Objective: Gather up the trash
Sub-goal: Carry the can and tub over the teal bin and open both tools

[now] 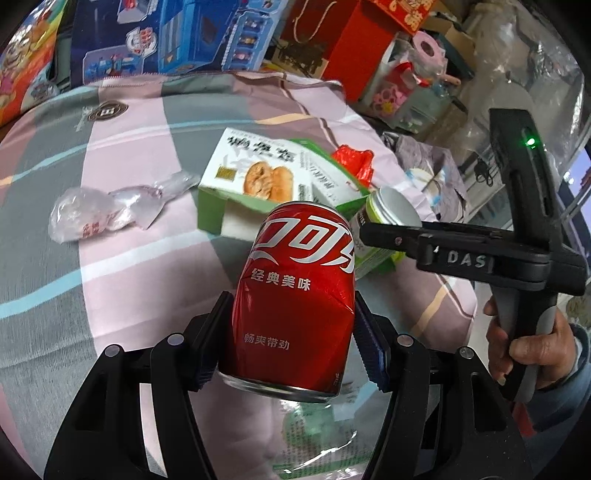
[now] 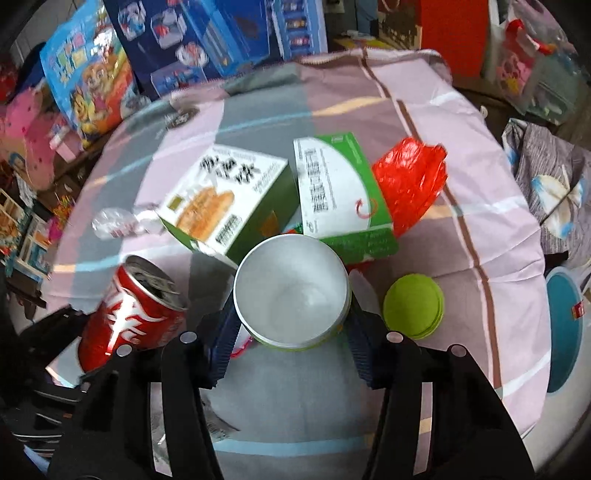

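Observation:
A dented red cola can (image 1: 299,258) is clamped between both pads of my left gripper (image 1: 291,306), held off the cloth; it also shows at the lower left of the right wrist view (image 2: 129,314). My right gripper (image 2: 291,314) is shut on an open white jar with a green rim (image 2: 291,291), a pad against each side. From the left wrist view, one of the right gripper's fingers (image 1: 391,238) lies across that jar (image 1: 391,206), and a hand (image 1: 532,343) holds its handle.
On the pink and grey striped cloth (image 2: 480,221) lie a biscuit box (image 2: 229,199), a green and white box (image 2: 340,192), a red plastic bag (image 2: 410,181), a clear wrapper (image 1: 107,214) and a green lid (image 2: 413,312). Toy boxes (image 1: 177,33) line the back. A blue-rimmed bin (image 2: 565,332) stands right.

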The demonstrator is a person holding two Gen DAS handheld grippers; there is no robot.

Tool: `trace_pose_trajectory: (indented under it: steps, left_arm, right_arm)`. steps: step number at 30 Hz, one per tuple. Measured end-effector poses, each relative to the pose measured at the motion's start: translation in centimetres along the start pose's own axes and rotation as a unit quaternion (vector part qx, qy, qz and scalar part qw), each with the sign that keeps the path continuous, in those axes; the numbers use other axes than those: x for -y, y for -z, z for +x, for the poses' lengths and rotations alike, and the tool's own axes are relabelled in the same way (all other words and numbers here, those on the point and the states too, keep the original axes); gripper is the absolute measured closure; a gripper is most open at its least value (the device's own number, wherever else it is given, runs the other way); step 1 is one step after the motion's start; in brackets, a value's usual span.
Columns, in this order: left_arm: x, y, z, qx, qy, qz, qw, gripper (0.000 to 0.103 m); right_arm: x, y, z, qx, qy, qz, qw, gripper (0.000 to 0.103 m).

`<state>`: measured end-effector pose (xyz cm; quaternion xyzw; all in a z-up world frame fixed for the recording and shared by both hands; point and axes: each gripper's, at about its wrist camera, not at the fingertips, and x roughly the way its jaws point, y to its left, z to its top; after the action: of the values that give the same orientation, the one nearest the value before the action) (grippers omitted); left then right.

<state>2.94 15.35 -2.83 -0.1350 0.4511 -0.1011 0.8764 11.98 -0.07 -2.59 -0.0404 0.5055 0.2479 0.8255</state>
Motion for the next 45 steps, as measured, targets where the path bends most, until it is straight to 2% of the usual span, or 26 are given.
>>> trace_pose_trajectory:
  steps: [4, 10, 16, 22, 27, 34, 37, 45]
  left_arm:
    - [1.4, -1.0, -0.6, 0.010, -0.001, 0.012, 0.9999, 0.039]
    - [4.7, -2.9, -1.1, 0.025, 0.008, 0.034, 0.9991, 0.039]
    - [10.0, -4.9, 0.0, 0.023, 0.024, 0.079, 0.9963, 0.039]
    - [16.0, -6.4, 3.4, 0.000, 0.049, 0.117, 0.9919, 0.039]
    - [22.0, -7.0, 6.8, -0.024, 0.063, 0.162, 0.9844, 0.039]
    - [29.8, -7.2, 12.9, -0.072, 0.074, 0.218, 0.9705, 0.039]
    - [33.2, -7.1, 15.9, -0.094, 0.077, 0.240, 0.9631, 0.039]
    - [39.3, -5.7, 22.4, -0.143, 0.082, 0.279, 0.9461, 0.039]
  right_arm:
    - [0.9, -0.8, -2.5, 0.030, -0.010, 0.010, 0.999, 0.051]
    - [5.1, -1.0, -6.7, 0.079, -0.010, 0.051, 0.996, 0.052]
    - [12.4, 1.0, -9.8, 0.104, 0.008, 0.122, 0.987, 0.052]
    - [20.7, 4.5, -12.5, 0.122, 0.037, 0.199, 0.972, 0.052]
    - [26.9, 7.6, -14.4, 0.138, 0.059, 0.253, 0.956, 0.052]
    - [35.9, 12.5, -15.5, 0.145, 0.073, 0.343, 0.925, 0.052]
    - [38.0, 13.7, -15.3, 0.136, 0.076, 0.360, 0.920, 0.052]
    - [42.7, 16.1, -13.5, 0.113, 0.075, 0.396, 0.908, 0.051]
